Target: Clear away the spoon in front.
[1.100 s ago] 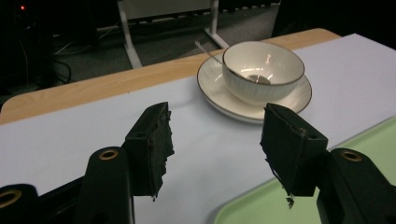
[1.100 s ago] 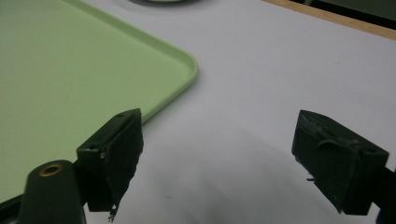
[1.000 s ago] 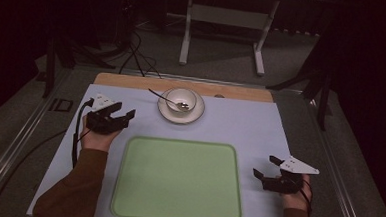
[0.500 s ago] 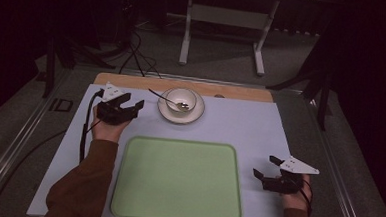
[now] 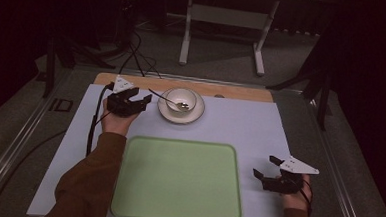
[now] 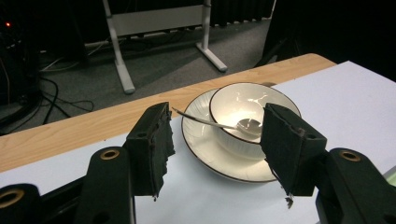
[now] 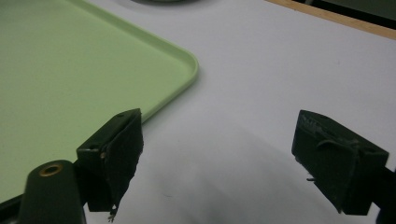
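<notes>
Both grippers stand open and empty: the left gripper (image 5: 140, 101) just left of the saucer (image 5: 166, 114), the right gripper (image 5: 267, 167) beside the green tray (image 5: 177, 180). On the saucer sits a white bowl (image 5: 181, 100), a spoon (image 5: 167, 100) resting in it.

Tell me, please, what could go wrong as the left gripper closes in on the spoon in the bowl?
The spoon lies loose across the bowl, so the open left gripper might knock its handle and flip it out. The bowl sits unfixed on the saucer, close to the table's far edge; a push could slide both.
</notes>
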Demonstrator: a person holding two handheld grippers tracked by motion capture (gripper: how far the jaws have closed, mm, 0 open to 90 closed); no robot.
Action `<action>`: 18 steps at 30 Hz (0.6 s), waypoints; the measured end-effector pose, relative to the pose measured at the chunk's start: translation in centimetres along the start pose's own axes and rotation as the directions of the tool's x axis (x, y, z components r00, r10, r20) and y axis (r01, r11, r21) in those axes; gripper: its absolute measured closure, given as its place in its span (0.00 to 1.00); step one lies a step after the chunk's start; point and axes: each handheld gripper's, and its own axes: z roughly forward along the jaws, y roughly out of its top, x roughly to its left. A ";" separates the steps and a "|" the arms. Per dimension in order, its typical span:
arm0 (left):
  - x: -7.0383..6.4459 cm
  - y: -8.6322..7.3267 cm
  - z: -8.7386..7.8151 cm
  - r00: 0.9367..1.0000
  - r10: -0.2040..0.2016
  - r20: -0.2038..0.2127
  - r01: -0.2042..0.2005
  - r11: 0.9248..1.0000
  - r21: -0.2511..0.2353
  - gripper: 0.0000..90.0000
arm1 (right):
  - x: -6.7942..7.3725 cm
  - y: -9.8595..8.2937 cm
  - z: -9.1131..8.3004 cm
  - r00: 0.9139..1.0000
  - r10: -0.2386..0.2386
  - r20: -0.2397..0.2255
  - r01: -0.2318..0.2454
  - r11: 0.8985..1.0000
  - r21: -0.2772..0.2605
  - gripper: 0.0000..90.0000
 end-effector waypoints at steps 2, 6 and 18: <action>-0.1 0.1 0.4 1.000 0.005 0.001 -0.005 1.000 0.006 0.47 | 0.0 0.0 0.0 1.000 0.001 0.000 -0.001 1.000 0.000 0.18; -0.1 0.1 1.0 1.000 0.011 0.000 -0.011 1.000 0.017 0.47 | 0.0 0.0 0.0 1.000 -0.001 0.000 0.001 1.000 0.002 0.18; 0.5 -0.6 4.2 1.000 -0.025 -0.019 0.026 0.997 0.067 0.45 | 0.0 0.0 0.1 1.000 0.000 -0.004 0.000 1.000 0.004 0.18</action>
